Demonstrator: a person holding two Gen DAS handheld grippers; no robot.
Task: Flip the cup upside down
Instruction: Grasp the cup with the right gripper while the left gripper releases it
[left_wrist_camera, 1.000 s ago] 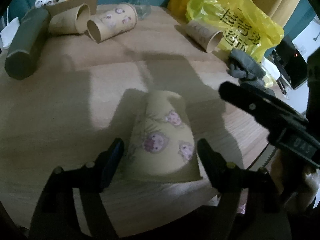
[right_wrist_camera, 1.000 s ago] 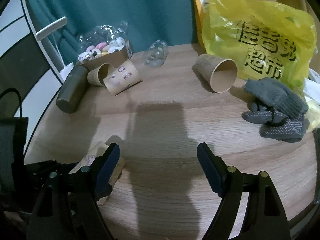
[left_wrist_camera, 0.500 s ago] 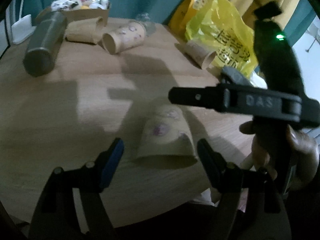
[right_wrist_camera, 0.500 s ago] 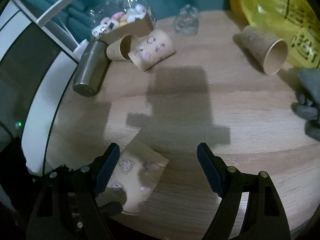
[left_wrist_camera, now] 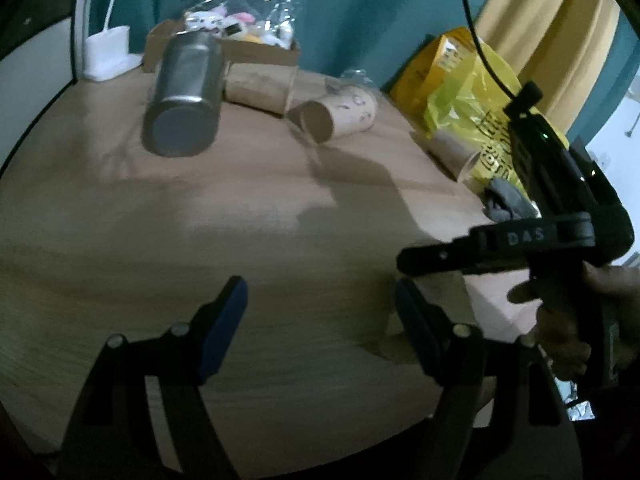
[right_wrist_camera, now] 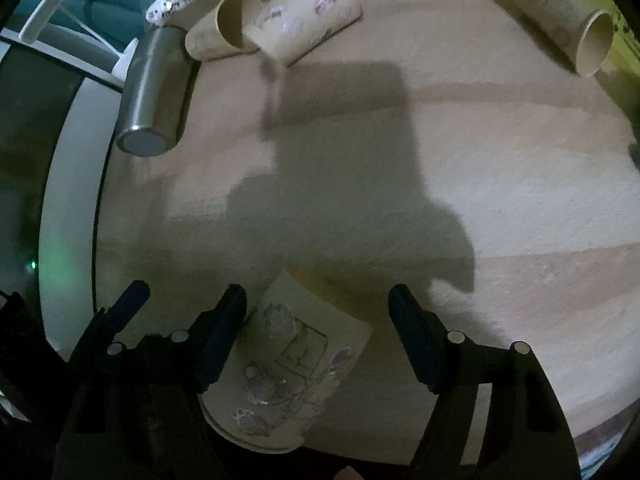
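Table [right_wrist_camera: 500,200]: cup [right_wrist_camera: 292,372] at near edge; flask [right_wrist_camera: 154,88] lying far left; two cups [right_wrist_camera: 276,20] lying right of it; box [left_wrist_camera: 256,50] behind; another cup [right_wrist_camera: 568,36] lying far right, bag [left_wrist_camera: 476,100] behind it.

From my left wrist view the cup [right_wrist_camera: 296,368] is hidden, and its rim nearest me sits behind the right gripper's [right_wrist_camera: 318,344] finger.

I see a steel flask [left_wrist_camera: 182,98] lying on the wooden table [left_wrist_camera: 200,220], near a yellow bag [left_wrist_camera: 476,116], grey gloves [left_wrist_camera: 508,200] and a snack box [left_wrist_camera: 240,46].
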